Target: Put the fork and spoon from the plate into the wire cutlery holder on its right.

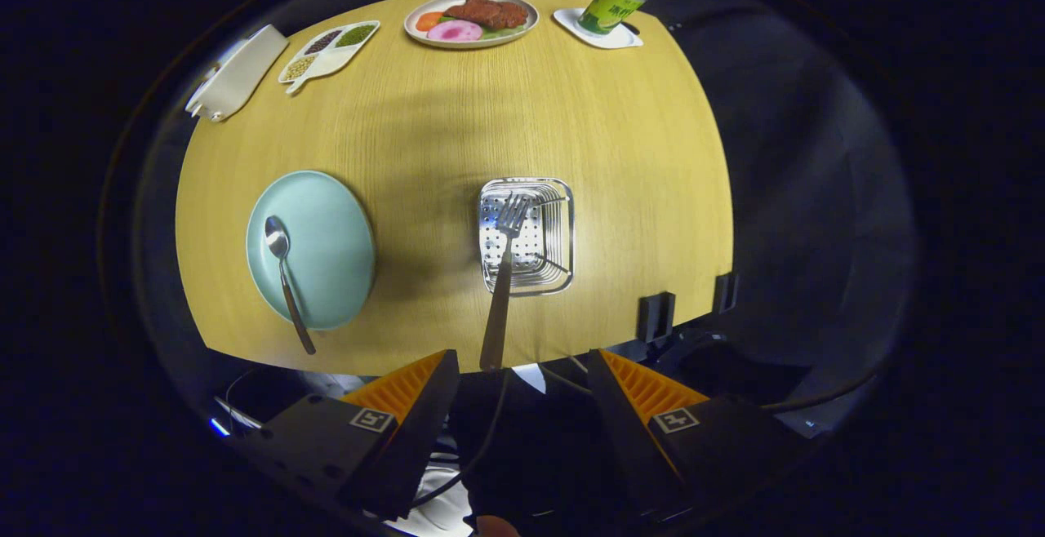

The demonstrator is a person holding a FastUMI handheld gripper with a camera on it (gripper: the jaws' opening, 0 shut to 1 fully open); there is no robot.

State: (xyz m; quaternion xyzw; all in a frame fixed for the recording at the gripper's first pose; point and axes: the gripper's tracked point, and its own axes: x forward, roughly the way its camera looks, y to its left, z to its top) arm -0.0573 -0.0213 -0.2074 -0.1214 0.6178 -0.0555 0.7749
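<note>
My fingers stand wide apart and grip nothing; the fork sits just ahead of them, toward twelve o'clock, its handle end reaching almost back into the gap and its tines up over the wire cutlery holder; I cannot tell for sure whether it leans on the holder's rim or stands inside, but it looks lodged there, so I judge the fork done. The spoon is what remains; it lies on the pale green plate at about ten o'clock from my fingers, well apart from them, on the tabletop; its long axis runs roughly from eleven to five, bowl far, handle tip past the plate's near rim; that overhanging handle seems the likeliest place to pinch, so I would swing left and turn to cross it.
</note>
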